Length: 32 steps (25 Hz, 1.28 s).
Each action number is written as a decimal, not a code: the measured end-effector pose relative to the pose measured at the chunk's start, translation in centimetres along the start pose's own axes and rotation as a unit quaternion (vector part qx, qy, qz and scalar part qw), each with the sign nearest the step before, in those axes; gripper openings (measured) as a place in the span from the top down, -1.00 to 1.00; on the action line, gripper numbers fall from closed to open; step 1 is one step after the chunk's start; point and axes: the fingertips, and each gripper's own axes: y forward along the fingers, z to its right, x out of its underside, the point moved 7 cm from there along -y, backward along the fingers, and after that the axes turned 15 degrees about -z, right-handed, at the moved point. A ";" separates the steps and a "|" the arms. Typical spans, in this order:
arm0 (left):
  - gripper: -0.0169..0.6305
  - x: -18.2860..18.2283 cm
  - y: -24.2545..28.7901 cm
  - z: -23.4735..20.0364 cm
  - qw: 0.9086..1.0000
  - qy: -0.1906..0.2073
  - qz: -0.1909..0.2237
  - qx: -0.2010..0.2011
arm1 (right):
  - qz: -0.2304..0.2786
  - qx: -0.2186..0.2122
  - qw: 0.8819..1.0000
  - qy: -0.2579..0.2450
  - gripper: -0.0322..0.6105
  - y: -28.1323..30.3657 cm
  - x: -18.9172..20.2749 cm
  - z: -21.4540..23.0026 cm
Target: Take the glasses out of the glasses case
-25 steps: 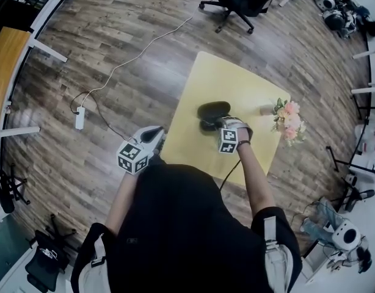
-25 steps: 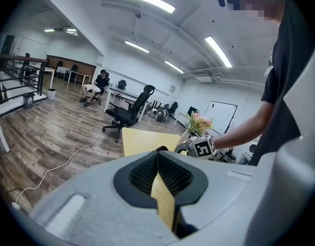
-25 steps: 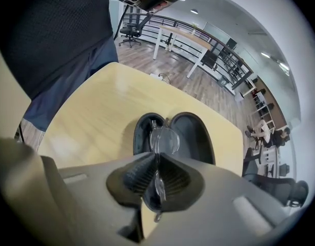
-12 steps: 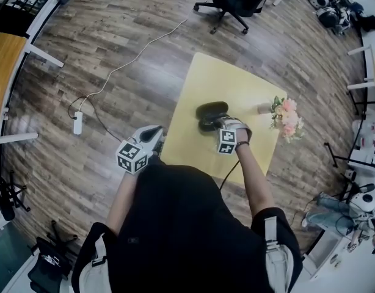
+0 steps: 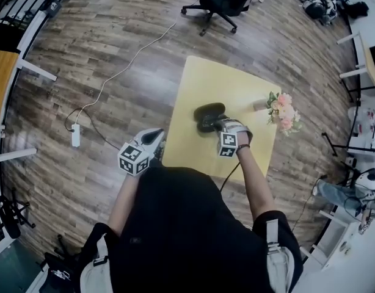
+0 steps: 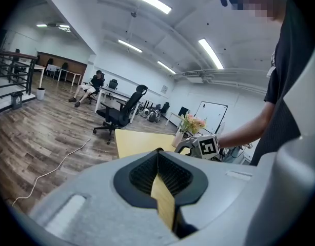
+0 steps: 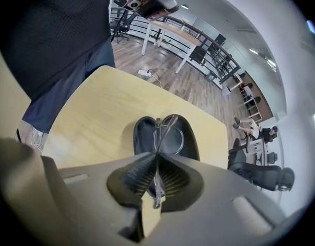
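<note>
Glasses pinched by temple in my right gripper, over open glasses case mid-table. Extraction under way; next I lift clear. Left gripper closed, empty, off near-left corner.

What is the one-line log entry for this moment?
right gripper: shut on thin wire-framed glasses | glasses: over open black oval glasses case | left gripper: shut, empty, beside yellow table

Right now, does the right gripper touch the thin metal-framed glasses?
Touching. The right gripper view shows the jaws of the right gripper shut on the thin metal frame of the glasses, in front of the open black case.
</note>
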 end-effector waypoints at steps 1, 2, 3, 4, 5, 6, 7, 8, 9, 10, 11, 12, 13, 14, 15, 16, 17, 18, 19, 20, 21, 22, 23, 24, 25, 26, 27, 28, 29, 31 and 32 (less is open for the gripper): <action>0.91 -0.1 0.0 -0.2 1.000 0.003 -0.001 0.004 | -0.001 0.002 1.000 0.005 0.84 -0.2 -0.1 0.0; 0.91 -0.3 -0.1 -0.5 1.000 0.007 -0.003 0.007 | -0.002 0.003 1.000 0.010 0.84 -0.3 -0.2 0.0; 0.91 -0.4 -0.2 -0.7 1.000 0.011 -0.005 0.011 | -0.004 0.005 1.000 0.015 0.84 -0.5 -0.4 0.0; 0.91 -0.5 -0.4 -0.9 1.000 0.015 -0.007 0.015 | -0.006 0.007 1.000 0.021 0.84 -0.6 -0.5 -0.1; 0.91 -0.7 -0.5 -1.2 1.000 0.020 -0.010 0.020 | -0.009 0.010 1.000 0.026 0.84 -0.9 -0.7 -0.1; 0.91 -0.9 -0.6 -1.4 0.999 0.024 -0.012 0.025 | -0.013 0.012 0.999 0.032 0.84 -1.0 -0.8 -0.2; 0.91 -1.0 -0.7 -1.6 0.999 0.028 -0.015 0.029 | -0.015 0.013 0.999 0.039 0.84 -1.2 -0.9 -0.3; 0.91 -1.2 -0.8 -1.8 0.999 0.032 -0.017 0.034 | -0.017 0.015 0.999 0.046 0.84 -1.3 -1.0 -0.4; 0.91 -1.3 -0.8 -2.0 0.998 0.036 -0.020 0.038 | -0.018 0.016 0.998 0.052 0.84 -1.4 -1.1 -0.5; 0.91 -1.5 -0.9 -2.2 0.998 0.039 -0.023 0.041 | -0.021 0.019 0.998 0.057 0.84 -1.4 -1.2 -0.6; 0.91 -1.7 -0.9 -2.3 0.998 0.043 -0.025 0.045 | -0.023 0.021 0.998 0.060 0.84 -1.4 -1.3 -0.8; 0.91 -1.9 -0.8 -2.5 0.997 0.047 -0.027 0.049 | -0.025 0.022 0.997 0.063 0.84 -1.3 -1.3 -1.1; 0.91 -2.0 -0.7 -2.6 0.997 0.051 -0.028 0.053 | -0.026 0.021 0.997 0.067 0.84 -1.3 -1.4 -1.4; 0.91 -2.2 -0.6 -2.7 0.996 0.054 -0.029 0.057 | -0.027 0.019 0.997 0.071 0.84 -1.3 -1.5 -1.7; 0.91 -2.3 -0.6 -2.8 0.996 0.057 -0.030 0.060 | -0.028 0.015 0.997 0.077 0.84 -1.3 -1.6 -2.0; 0.91 -2.4 -0.5 -2.8 0.996 0.059 -0.031 0.063 | -0.030 0.015 0.996 0.081 0.84 -1.4 -1.7 -2.2; 0.91 -2.5 -0.4 -2.9 0.995 0.061 -0.032 0.067 | -0.032 0.018 0.996 0.084 0.84 -1.5 -1.8 -2.3; 0.91 -2.6 -0.3 -2.9 0.995 0.063 -0.033 0.071 | -0.034 0.023 0.996 0.085 0.84 -1.7 -1.9 -2.3; 0.91 -2.6 -0.2 -3.0 0.994 0.066 -0.035 0.075 | -0.036 0.026 0.995 0.087 0.84 -1.9 -2.0 -2.4; 0.91 -2.6 -0.1 -3.0 0.994 0.068 -0.037 0.080 | -0.037 0.027 0.995 0.091 0.84 -2.1 -2.1 -2.5; 0.91 -2.6 0.0 -3.1 0.993 0.070 -0.039 0.085 | -0.039 0.027 0.994 0.097 0.84 -2.3 -2.2 -2.6; 0.91 -2.6 0.0 -3.2 0.993 0.072 -0.041 0.090 | -0.040 0.026 0.993 0.103 0.84 -2.5 -2.3 -2.7; 0.91 -2.6 0.1 -3.3 0.992 0.073 -0.043 0.095 | -0.042 0.026 0.993 0.110 0.84 -2.7 -2.5 -2.7; 0.91 -2.6 0.3 -3.3 0.991 0.075 -0.045 0.100 | -0.043 0.027 0.992 0.117 0.84 -3.0 -2.6 -2.8; 0.91 -2.6 0.4 -3.3 0.990 0.078 -0.048 0.106 | -0.044 0.028 0.991 0.125 0.84 -3.3 -2.6 -2.9; 0.91 -2.6 0.6 -3.3 0.989 0.081 -0.051 0.111 | -0.044 0.029 0.989 0.135 0.84 -3.6 -2.7 -3.1; 0.91 -2.6 0.9 -3.2 0.988 0.085 -0.055 0.116 | -0.043 0.029 0.988 0.147 0.84 -3.9 -2.7 -3.2; 0.91 -2.7 1.1 -3.2 0.987 0.089 -0.058 0.121 | -0.040 0.029 0.986 0.161 0.84 -4.3 -2.7 -3.3; 0.91 -2.9 1.2 -3.3 0.986 0.093 -0.060 0.126 | -0.036 0.029 0.983 0.176 0.84 -4.7 -2.8 -3.3; 0.91 -3.5 1.5 -3.5 0.984 0.099 -0.060 0.133 | -0.025 0.030 0.976 0.214 0.84 -5.4 -2.9 -3.1; 0.91 -3.8 1.7 -3.6 0.984 0.101 -0.059 0.137 | -0.019 0.031 0.971 0.235 0.84 -5.8 -2.9 -3.0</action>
